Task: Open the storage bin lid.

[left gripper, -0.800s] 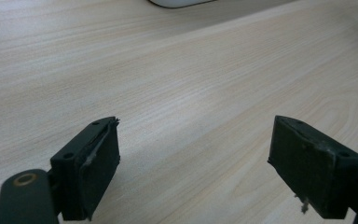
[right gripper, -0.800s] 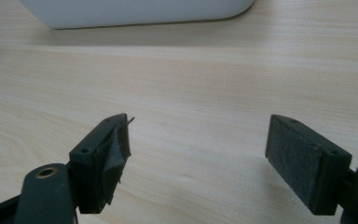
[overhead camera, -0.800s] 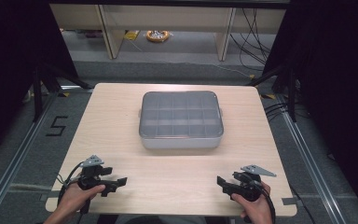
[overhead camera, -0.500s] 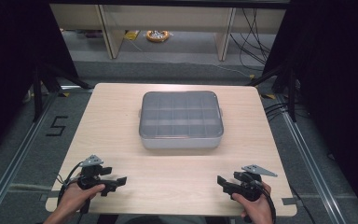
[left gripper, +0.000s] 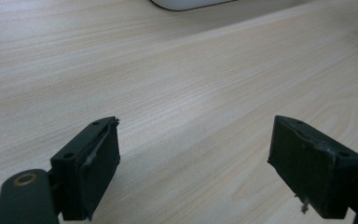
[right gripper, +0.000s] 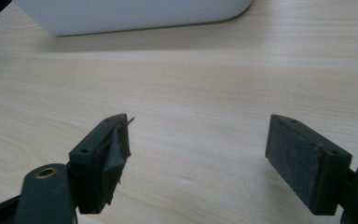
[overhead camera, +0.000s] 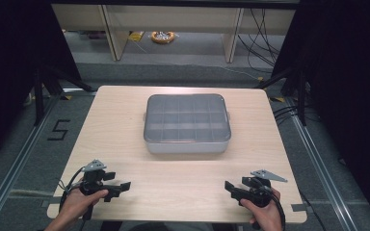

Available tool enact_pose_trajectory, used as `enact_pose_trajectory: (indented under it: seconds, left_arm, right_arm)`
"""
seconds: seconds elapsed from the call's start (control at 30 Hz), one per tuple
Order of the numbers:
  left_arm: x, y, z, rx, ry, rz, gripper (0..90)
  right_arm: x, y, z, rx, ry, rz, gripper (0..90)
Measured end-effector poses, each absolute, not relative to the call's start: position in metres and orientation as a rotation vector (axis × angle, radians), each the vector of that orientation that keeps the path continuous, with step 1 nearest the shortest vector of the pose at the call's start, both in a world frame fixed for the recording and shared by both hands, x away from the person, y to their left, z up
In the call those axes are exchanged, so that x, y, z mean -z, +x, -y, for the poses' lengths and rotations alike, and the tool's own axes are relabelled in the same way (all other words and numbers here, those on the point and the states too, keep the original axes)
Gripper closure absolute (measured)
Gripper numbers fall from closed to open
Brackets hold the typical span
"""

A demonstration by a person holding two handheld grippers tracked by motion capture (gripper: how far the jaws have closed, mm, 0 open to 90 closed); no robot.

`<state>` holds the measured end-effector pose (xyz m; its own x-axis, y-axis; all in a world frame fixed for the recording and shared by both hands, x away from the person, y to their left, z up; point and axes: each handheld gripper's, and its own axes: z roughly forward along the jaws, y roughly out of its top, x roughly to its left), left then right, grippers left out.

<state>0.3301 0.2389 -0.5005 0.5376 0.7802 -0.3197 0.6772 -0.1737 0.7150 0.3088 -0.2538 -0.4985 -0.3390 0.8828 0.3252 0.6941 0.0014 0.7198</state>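
Two grippers hovered wide-jawed at the table's (overhead camera: pixel 125 144) near edge, left gripper (overhead camera: pixel 118 186), right gripper (overhead camera: pixel 233 188), lidded grey compartment box (overhead camera: pixel 187 122) mid-table between them, contents indistinct, forearms cut off

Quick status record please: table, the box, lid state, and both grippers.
surface: light wooden table
container: grey rectangular plastic organizer box with a translucent lid, centred on the table's far half
lid: on; compartment dividers show through it
contents: cannot tell through the lid
left gripper: open, nothing between its fingers, near the table's front left edge
right gripper: open, nothing between its fingers, near the front right edge
contact: both grippers apart from the box
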Motion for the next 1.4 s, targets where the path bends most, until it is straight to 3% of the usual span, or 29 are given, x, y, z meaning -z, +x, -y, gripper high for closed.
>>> enact_pose_trajectory:
  seconds: [1.03,1.17,1.4]
  left_arm:
    - [0.5,0.336,-0.239,-0.137,1.866,-1.217,15.9]
    - [0.499,0.338,-0.238,-0.196,1.881,-1.212,15.9]
    - [0.498,0.344,-0.237,-0.134,1.854,-1.229,15.9]
  right_arm:
    - [0.495,0.314,0.259,-1.306,1.656,-1.992,21.7]
    - [0.497,0.317,0.259,-1.351,1.655,-1.974,22.5]
    - [0.493,0.325,0.263,-1.382,1.675,-1.939,23.4]
